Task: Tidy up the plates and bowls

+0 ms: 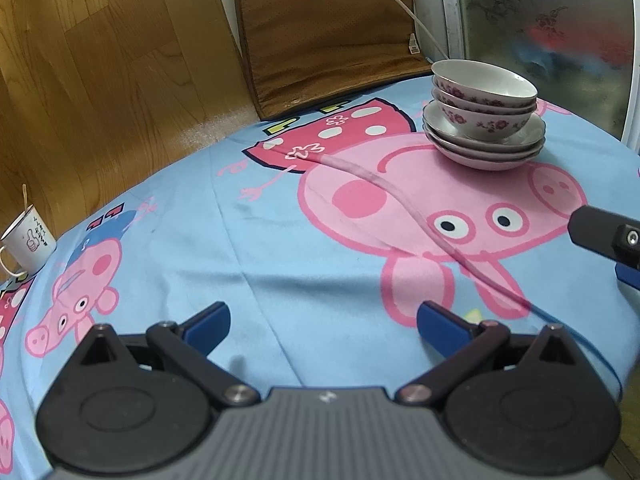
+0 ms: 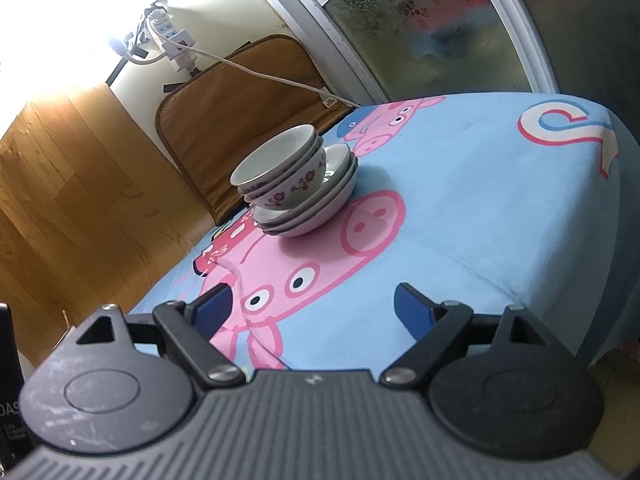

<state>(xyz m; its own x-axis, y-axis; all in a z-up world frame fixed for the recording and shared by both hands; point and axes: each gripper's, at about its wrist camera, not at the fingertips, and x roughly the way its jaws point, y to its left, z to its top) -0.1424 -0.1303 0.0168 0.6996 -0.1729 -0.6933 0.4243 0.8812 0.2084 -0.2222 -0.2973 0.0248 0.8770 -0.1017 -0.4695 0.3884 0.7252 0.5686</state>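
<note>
Three floral bowls point(image 1: 482, 94) sit nested on a stack of three white plates point(image 1: 486, 146) at the far right of the table. The same bowls point(image 2: 280, 170) and plates point(image 2: 316, 204) show mid-table in the right wrist view. My left gripper point(image 1: 322, 326) is open and empty, low over the cloth, well short of the stack. My right gripper point(image 2: 312, 312) is open and empty, also short of the stack. Part of the right gripper point(image 1: 608, 236) shows at the right edge of the left wrist view.
A blue cartoon-pig tablecloth point(image 1: 280, 240) covers the table. A white mug point(image 1: 30, 240) with a stick in it stands at the left edge. A brown cushion point(image 1: 328, 28) leans behind the table, with a white cable point(image 2: 260, 74) and power strip point(image 2: 172, 38). A frosted glass door point(image 2: 420, 20) stands behind on the right.
</note>
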